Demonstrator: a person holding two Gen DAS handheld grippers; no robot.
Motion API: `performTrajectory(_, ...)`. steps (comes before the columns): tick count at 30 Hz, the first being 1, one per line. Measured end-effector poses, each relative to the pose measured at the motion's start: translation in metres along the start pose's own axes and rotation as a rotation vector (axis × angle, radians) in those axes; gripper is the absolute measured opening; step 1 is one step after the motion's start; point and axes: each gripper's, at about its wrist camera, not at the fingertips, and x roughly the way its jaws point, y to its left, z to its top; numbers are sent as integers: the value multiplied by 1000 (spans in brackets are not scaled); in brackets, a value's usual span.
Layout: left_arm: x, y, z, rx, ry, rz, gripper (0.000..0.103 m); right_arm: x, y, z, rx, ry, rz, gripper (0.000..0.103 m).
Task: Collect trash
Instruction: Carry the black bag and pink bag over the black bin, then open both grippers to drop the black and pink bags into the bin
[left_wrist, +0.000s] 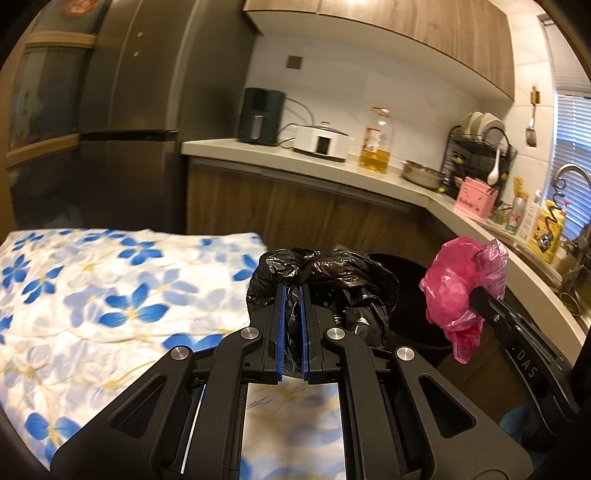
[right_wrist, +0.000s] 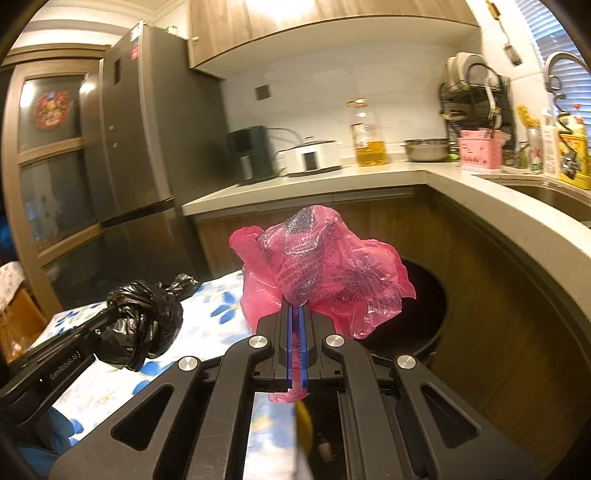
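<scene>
My left gripper (left_wrist: 292, 286) is shut on a crumpled black plastic bag (left_wrist: 332, 284), held above the edge of a table with a blue-flowered cloth (left_wrist: 92, 295). To its right, my right gripper (left_wrist: 476, 293) carries a crumpled pink plastic bag (left_wrist: 458, 284). In the right wrist view the right gripper (right_wrist: 297, 308) is shut on that pink bag (right_wrist: 317, 273), which hangs over the dark round opening of a black trash bin (right_wrist: 428, 295). The left gripper (right_wrist: 110, 308) with the black bag (right_wrist: 144, 325) shows at the lower left, over the cloth (right_wrist: 207, 325). The bin (left_wrist: 413, 295) sits behind both bags.
An L-shaped counter (left_wrist: 295, 162) wraps around the bin, carrying an air fryer (left_wrist: 260, 116), a white cooker (left_wrist: 321, 142), an oil bottle (left_wrist: 375, 144), a metal bowl (left_wrist: 421, 175) and a dish rack (left_wrist: 480, 147). A sink (right_wrist: 554, 195) is at right. A tall fridge (right_wrist: 147, 140) stands left.
</scene>
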Motion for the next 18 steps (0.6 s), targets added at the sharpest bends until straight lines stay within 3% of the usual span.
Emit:
performTrajectory(7, 35, -45, 11, 45, -15, -91, 6, 13, -36, 9, 53, -7, -80, 4)
performTrajectory(18, 91, -82, 8, 93, 20, -167, 7, 48, -61, 16, 77, 43, -97, 6)
